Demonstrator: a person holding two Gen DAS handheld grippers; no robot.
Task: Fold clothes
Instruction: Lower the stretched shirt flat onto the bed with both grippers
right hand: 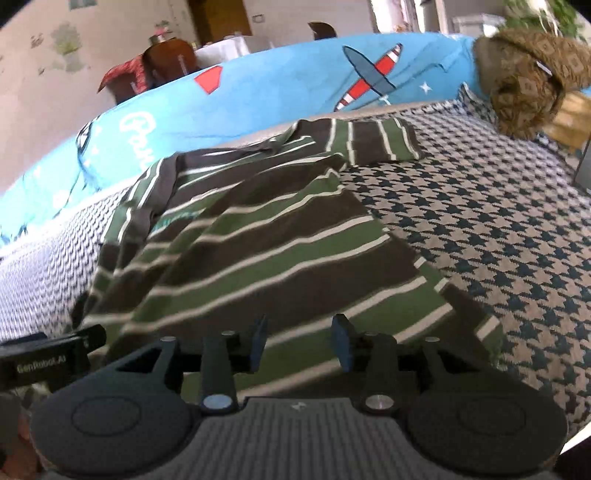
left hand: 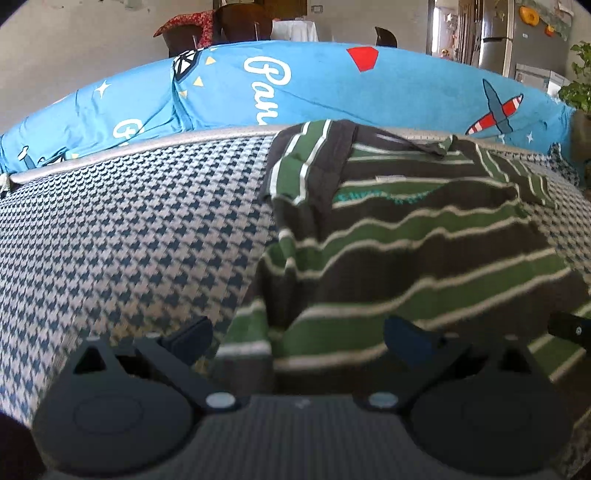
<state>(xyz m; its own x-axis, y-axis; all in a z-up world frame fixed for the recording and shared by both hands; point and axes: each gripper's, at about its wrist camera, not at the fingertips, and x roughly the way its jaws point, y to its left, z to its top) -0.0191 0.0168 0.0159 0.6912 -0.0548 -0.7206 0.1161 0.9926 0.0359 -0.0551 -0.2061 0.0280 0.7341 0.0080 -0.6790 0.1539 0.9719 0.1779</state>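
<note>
A shirt point(left hand: 417, 258) with green, dark brown and white stripes lies spread and rumpled on the houndstooth-patterned surface point(left hand: 129, 236), its collar toward the far edge. My left gripper point(left hand: 299, 339) stands wide open over the shirt's near left hem; its left finger is over the bare surface and its right finger over the cloth. In the right wrist view the shirt point(right hand: 258, 243) runs diagonally, one sleeve folded at the far end. My right gripper point(right hand: 300, 345) is open with a narrower gap, low over the near hem, nothing pinched. The left gripper's body point(right hand: 48, 356) shows at that view's left edge.
A blue cover point(left hand: 303, 85) printed with aeroplanes and lettering runs along the far edge. A brown patterned bundle point(right hand: 524, 77) sits at the far right corner. Chairs point(left hand: 240, 26), a fridge point(left hand: 517, 37) and a plant point(left hand: 580, 81) stand beyond. Bare houndstooth surface point(right hand: 498, 229) extends right of the shirt.
</note>
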